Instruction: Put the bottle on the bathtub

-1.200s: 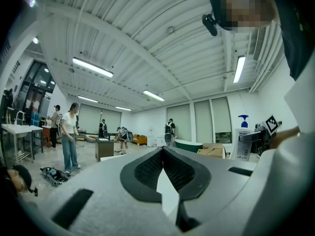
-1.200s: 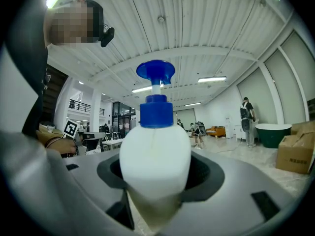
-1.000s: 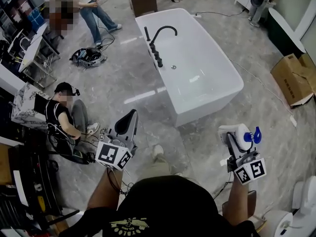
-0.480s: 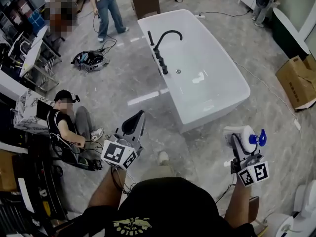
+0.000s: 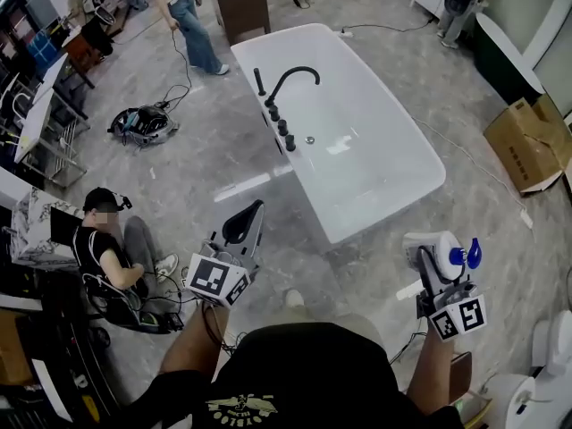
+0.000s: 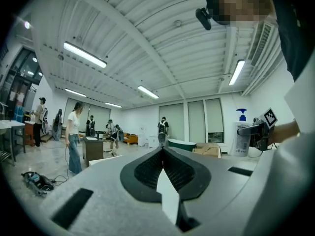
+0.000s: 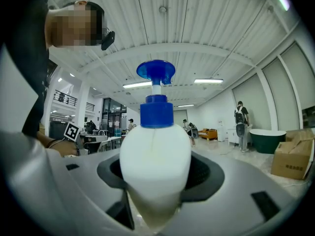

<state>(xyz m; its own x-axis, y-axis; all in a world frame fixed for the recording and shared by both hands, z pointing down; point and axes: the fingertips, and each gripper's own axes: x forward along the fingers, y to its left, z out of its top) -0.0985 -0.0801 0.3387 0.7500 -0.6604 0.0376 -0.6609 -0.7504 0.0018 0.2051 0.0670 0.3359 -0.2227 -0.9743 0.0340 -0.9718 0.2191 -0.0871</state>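
A white pump bottle (image 5: 441, 252) with a blue pump head is held upright in my right gripper (image 5: 431, 259), low at the right of the head view. In the right gripper view the bottle (image 7: 155, 170) fills the middle, the jaws shut on its body. A white freestanding bathtub (image 5: 407, 189) with a black curved faucet (image 5: 284, 82) stands on the floor ahead, well beyond both grippers. My left gripper (image 5: 248, 224) is shut with nothing in it, left of the tub's near end. The left gripper view shows its closed jaws (image 6: 163, 154) and the bottle (image 6: 241, 138) off to the right.
A person sits on the floor (image 5: 107, 244) at the left among cables. Another person (image 5: 189, 16) stands beyond the tub near a dark cabinet (image 5: 239, 2). A cardboard box (image 5: 527, 139) lies at the right. A bag (image 5: 138, 123) lies on the floor at left.
The view has shifted, so the bathtub sits slightly farther left and up. The standing person has walked farther away. Both grippers keep their hold and pose.
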